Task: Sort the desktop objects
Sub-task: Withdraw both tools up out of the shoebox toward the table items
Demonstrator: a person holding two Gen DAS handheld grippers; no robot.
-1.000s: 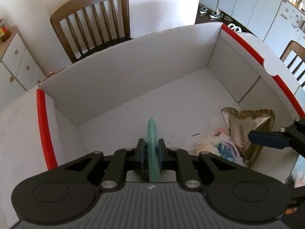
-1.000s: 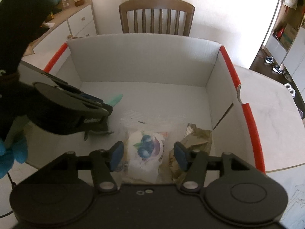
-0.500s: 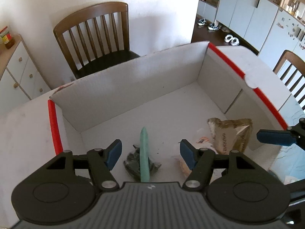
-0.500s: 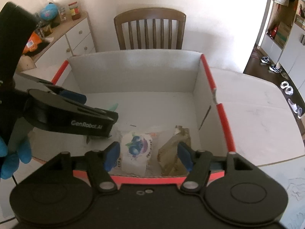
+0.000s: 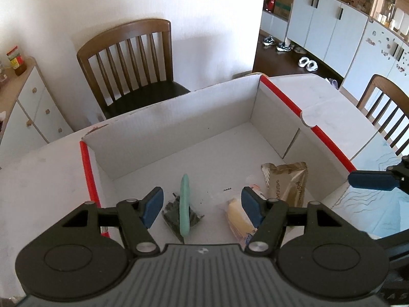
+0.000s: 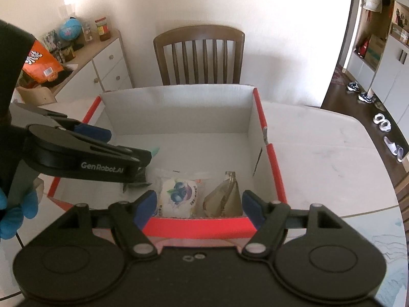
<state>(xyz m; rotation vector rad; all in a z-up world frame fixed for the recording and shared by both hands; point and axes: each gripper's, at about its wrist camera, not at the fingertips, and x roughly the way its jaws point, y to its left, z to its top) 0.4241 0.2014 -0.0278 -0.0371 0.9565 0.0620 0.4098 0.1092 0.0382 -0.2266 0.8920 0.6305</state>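
Observation:
A white cardboard box with red rims [image 5: 88, 171] [image 6: 199, 223] stands on the table. On its floor lie a dark packet with a teal strip [image 5: 184, 204], a blueberry-print snack bag [image 6: 179, 197] [image 5: 239, 218] and a gold foil pouch [image 5: 288, 181] [image 6: 225, 197]. My left gripper [image 5: 202, 206] hovers open above the teal-strip packet, holding nothing. My right gripper [image 6: 198, 208] is open over the box's near rim, above the blueberry bag and the pouch, also holding nothing. The right wrist view shows the left gripper [image 6: 122, 148] over the box's left side, hiding most of the teal-strip packet.
A wooden chair [image 6: 199, 53] stands behind the box and another chair [image 5: 383, 107] at the right. A white drawer cabinet [image 6: 107, 64] with jars, a globe and an orange snack bag [image 6: 41, 64] is at the left. A blue-gloved hand [image 6: 15, 209] holds the left gripper.
The left gripper opened and let go of the teal-strip packet, which now lies on the box floor. Both grippers rose and drew back from the box. The right jaws spread wider.

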